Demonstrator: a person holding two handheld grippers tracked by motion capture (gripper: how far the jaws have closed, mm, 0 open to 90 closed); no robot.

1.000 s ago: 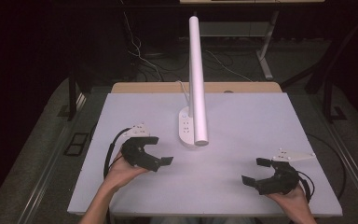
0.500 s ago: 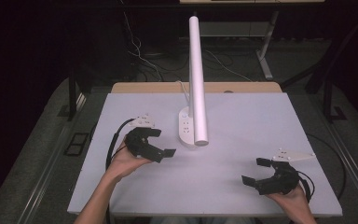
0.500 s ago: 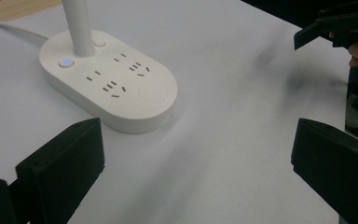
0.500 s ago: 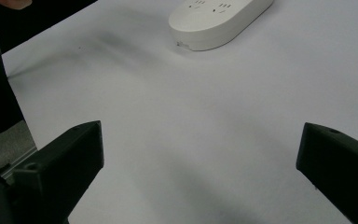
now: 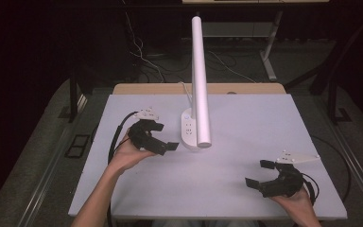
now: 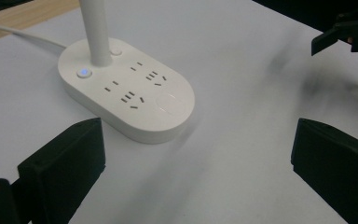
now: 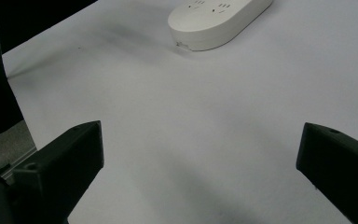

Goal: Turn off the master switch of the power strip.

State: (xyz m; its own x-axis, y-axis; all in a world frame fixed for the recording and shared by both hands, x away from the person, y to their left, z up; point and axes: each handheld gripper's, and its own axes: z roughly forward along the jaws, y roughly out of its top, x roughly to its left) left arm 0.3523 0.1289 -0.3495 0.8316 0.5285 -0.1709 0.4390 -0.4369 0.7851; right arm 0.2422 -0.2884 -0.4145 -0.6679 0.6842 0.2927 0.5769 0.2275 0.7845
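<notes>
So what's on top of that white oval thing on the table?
On the white oval base you can see a white pole standing up, a glowing blue button, plug holes and a round pad. The pole covers what's right beneath it.

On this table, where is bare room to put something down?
Free: the wide stretch of table right of the lamp base, and the middle front between the left gripper and right gripper. Crowded: the left gripper sits close beside the base.
</notes>
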